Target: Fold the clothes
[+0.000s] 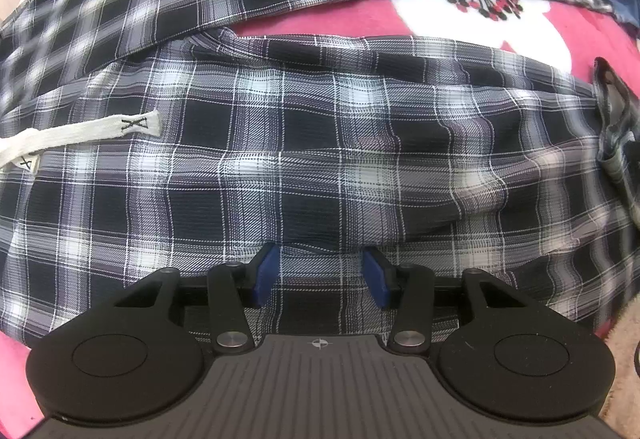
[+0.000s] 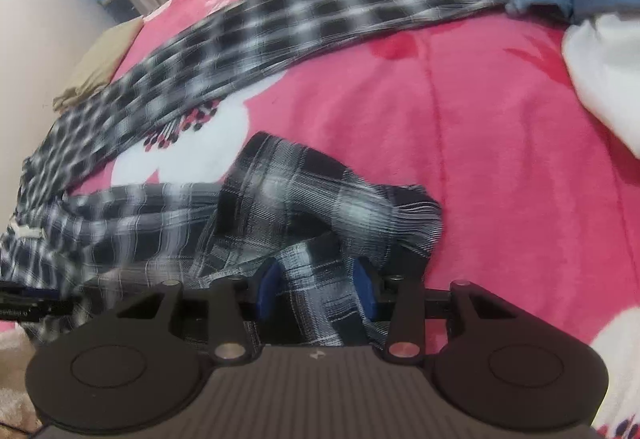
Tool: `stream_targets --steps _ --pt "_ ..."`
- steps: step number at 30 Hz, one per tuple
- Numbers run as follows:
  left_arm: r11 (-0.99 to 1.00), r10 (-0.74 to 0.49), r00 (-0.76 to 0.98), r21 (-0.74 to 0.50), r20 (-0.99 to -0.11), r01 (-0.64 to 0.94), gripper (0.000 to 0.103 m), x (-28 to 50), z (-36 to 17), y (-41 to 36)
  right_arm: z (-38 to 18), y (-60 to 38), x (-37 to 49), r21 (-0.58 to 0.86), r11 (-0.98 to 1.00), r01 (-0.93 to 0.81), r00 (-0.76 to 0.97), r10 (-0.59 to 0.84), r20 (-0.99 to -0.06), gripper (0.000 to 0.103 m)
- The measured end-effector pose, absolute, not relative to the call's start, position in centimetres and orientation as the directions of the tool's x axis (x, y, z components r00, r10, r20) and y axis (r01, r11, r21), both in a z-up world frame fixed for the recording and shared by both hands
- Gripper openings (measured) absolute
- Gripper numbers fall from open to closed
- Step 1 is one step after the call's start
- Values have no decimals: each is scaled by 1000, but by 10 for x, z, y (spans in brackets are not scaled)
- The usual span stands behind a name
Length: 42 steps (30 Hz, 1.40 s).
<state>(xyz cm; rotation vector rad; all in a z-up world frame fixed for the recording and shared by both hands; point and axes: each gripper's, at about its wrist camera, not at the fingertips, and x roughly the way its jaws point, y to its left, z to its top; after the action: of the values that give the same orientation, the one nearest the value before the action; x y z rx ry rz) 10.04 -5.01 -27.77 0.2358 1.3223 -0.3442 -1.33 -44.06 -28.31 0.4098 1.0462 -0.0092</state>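
Plaid trousers [image 1: 320, 143] spread on pink blanket [image 1: 360, 21], white drawstring [image 1: 80, 131] laid at left, left gripper [image 1: 320, 271] held parted over cloth.

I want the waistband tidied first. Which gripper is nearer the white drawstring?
Left. The left gripper sits over the plaid pants with the drawstring close to its left; the right gripper is by the bunched leg end, far from it.

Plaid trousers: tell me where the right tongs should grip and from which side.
Grip the bunched leg end of the plaid trousers, from above. It humps up off the pink blanket, with cloth already between the right tongs.
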Motion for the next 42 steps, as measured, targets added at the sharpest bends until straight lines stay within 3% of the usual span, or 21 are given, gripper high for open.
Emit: stream_targets --steps 1,2,4,8,17,21,26,28,34,39,41,42 --pt "926 -112 207 -27 -972 375 47 100 -278 -50 -281 -437 -13 319 931 179 504 191 -842 17" --pt "927 -112 207 -27 -972 374 47 100 -278 -50 -277 -434 -14 319 934 163 503 199 -841 10" --pt "927 -112 208 -27 -972 373 47 100 -278 -50 -265 -432 -21 314 936 156 519 193 -833 5" --pt "927 -110 210 -24 -972 375 47 99 -278 -51 -231 -448 -45 327 918 224 594 137 -793 5" --pt "929 -98 216 -11 -972 371 47 101 -281 -60 -180 -547 -141 317 744 589 636 -184 -749 5" --pt "928 -89 218 -1 -972 372 47 101 -282 -62 -213 -574 -173 378 618 689 567 -135 -813 5" --pt "926 -74 219 15 -973 377 48 106 -287 -75 -249 -575 -186 350 563 749 483 -103 -869 5" --pt "925 -69 221 20 -973 378 48 106 -288 -77 -253 -573 -193 322 554 768 448 -104 -888 6" --pt "923 -58 225 33 -973 384 48 109 -292 -87 -266 -562 -204 62 618 784 222 -186 -957 10" --pt "923 -55 228 37 -972 382 49 111 -295 -92 -245 -552 -188 -111 641 759 176 -366 -914 12" --pt "923 -53 230 40 -972 382 50 112 -296 -94 -236 -556 -178 -74 652 755 243 -383 -891 14" --pt "923 -52 231 41 -971 382 50 112 -296 -95 -234 -560 -172 -25 662 749 295 -367 -882 22"
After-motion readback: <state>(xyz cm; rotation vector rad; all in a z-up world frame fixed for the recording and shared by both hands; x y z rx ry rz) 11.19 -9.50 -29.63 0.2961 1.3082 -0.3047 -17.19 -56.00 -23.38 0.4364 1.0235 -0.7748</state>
